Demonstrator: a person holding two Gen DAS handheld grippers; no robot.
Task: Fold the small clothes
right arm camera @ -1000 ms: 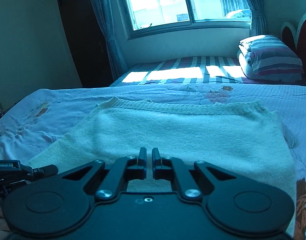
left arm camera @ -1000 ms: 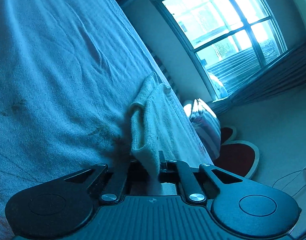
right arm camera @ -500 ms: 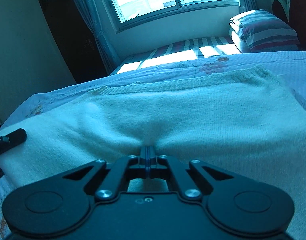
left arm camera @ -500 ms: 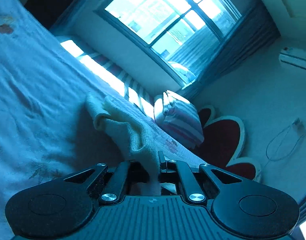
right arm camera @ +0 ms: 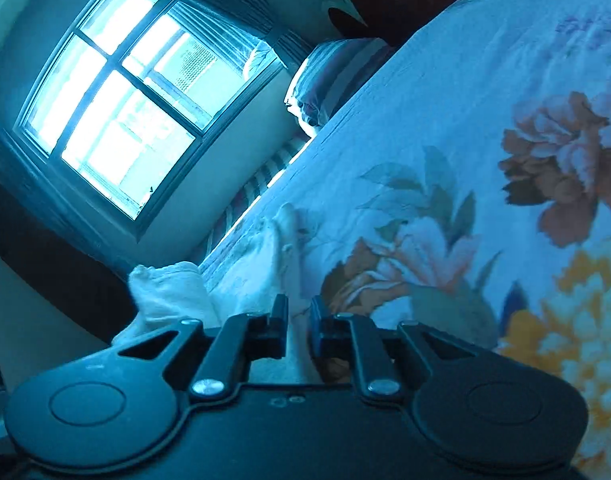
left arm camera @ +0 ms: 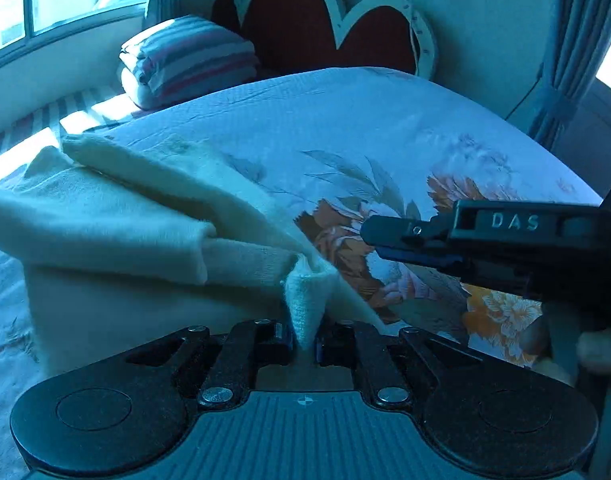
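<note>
Left wrist view is showing the left tool point(left arm camera: 305, 334) pinching a corner of the soft, light cream knit sweater point(left arm camera: 117, 232) on the bed point(left arm camera: 385, 128), while the right tool point(right arm camera: 296, 320) is standing slightly parted around its edge.
</note>
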